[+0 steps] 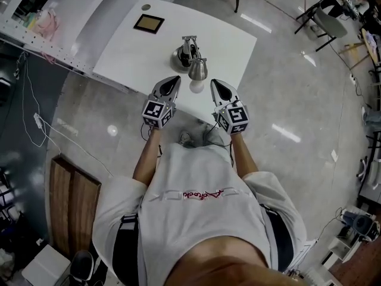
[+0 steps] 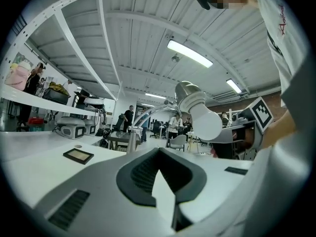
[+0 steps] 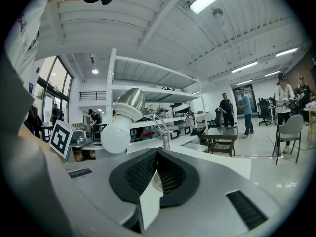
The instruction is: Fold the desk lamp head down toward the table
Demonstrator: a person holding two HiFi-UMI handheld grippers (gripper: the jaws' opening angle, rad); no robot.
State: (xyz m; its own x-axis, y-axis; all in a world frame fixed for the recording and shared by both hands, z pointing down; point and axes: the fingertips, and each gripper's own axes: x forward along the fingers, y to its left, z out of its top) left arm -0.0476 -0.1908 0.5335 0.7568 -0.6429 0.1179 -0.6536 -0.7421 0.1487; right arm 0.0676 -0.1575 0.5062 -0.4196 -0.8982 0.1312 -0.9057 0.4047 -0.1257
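Lamp head (image 1: pixel 198 70) hangs with its bulb (image 1: pixel 196 86) over the near edge of the counter (image 1: pixel 125 52) between my left tool (image 1: pixel 174 81) and right tool (image 1: pixel 215 84), both closed tight on nothing, so I judge a blunt shove could tip the whole lamp over rather than fold it down.

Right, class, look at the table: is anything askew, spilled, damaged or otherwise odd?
Nothing stands out. The desk lamp stands on its base on the white table, its bulb reaching toward the near edge, unbroken. A dark framed square lies flat farther back. No spill shows.
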